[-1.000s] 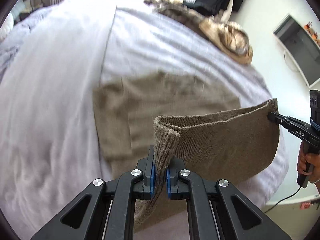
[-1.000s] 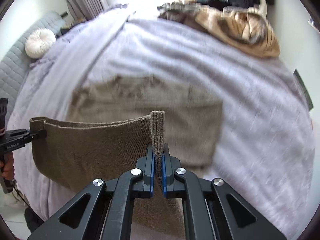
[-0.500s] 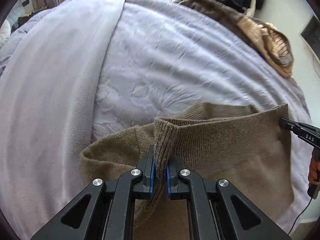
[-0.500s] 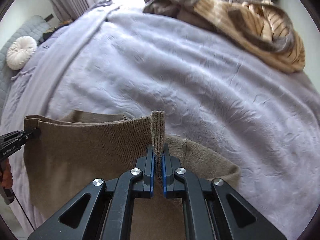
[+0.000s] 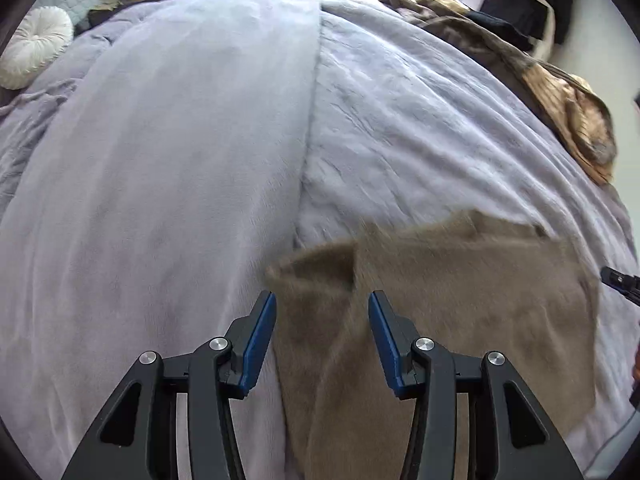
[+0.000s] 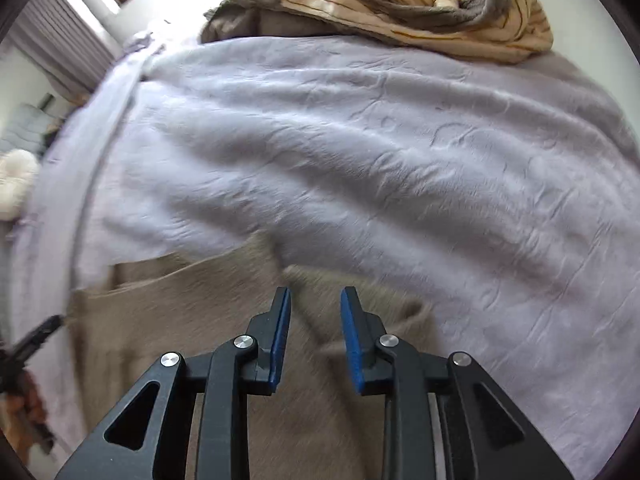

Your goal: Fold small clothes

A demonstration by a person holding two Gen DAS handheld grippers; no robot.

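Observation:
A brown knit garment [image 5: 472, 292] lies folded over itself on the lilac bedspread [image 5: 168, 168], near the bed's front edge. My left gripper [image 5: 322, 312] hovers over its left corner with jaws opening; the blue pads stand apart and clear of the cloth below. In the right wrist view the same brown garment [image 6: 168, 320] fills the lower left, and my right gripper [image 6: 315, 308] is over its right end, jaws opening, pads not pressing on the knit. The right gripper's tip shows at the left view's right edge [image 5: 620, 280].
A heap of striped tan and grey clothes [image 6: 424, 4] lies at the bed's far side. A round white cushion [image 5: 32, 52] sits at the far left. Dark clothing [image 5: 524, 4] hangs at the back right. The bedspread [image 6: 360, 152] is wrinkled beyond the garment.
Both grippers carried the garment's raised edge forward and down over its other half, then let go. Their jaws went from shut on the knit edge to apart.

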